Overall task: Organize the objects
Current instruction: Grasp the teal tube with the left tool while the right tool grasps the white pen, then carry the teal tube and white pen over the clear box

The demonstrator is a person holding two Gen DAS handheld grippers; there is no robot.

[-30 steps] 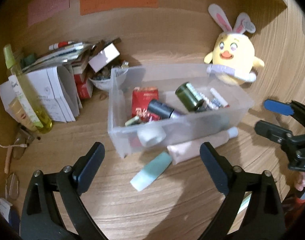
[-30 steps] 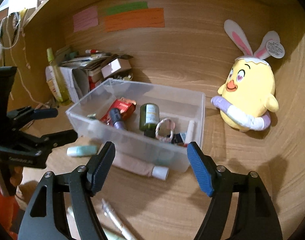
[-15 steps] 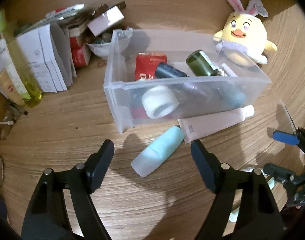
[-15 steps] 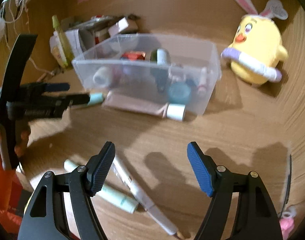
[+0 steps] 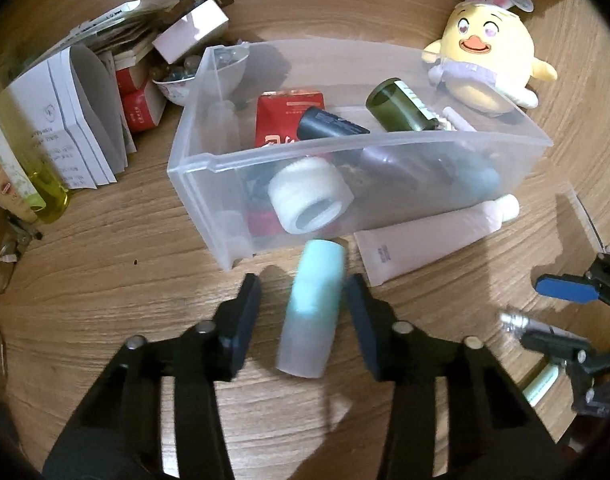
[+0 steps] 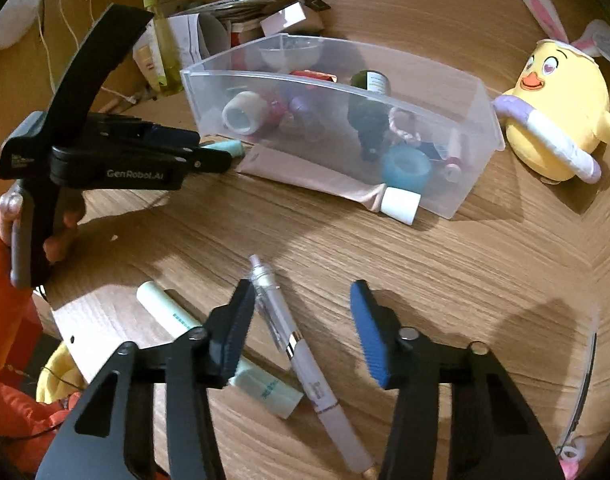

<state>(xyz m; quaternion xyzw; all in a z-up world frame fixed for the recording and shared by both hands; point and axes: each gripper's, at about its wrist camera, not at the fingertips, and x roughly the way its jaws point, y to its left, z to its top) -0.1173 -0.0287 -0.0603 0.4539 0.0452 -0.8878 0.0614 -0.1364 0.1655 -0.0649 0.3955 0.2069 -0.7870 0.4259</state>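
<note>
A short mint tube (image 5: 311,312) lies on the wooden desk in front of a clear plastic bin (image 5: 385,140). My left gripper (image 5: 303,284) straddles it with jaws closing; the right pad is close against it and a gap shows at the left pad. From the right wrist view the left gripper (image 6: 209,152) sits low by the bin (image 6: 345,84). My right gripper (image 6: 301,286) hangs over a clear-and-white pen (image 6: 297,344), which lies between its closing fingers near the left one, untouched. The right gripper (image 5: 545,312) shows at the left view's right edge.
A pink tube (image 5: 425,236) lies along the bin's front wall. The bin holds bottles, a red packet and tape rolls. A long mint tube (image 6: 177,316) lies beside the pen. A yellow plush chick (image 6: 553,112) sits right of the bin. Papers and boxes (image 5: 77,120) stand at left.
Both grippers sank toward the desk and their jaws narrowed. The mint tube now lies between the left fingers, the pen between the right fingers.
</note>
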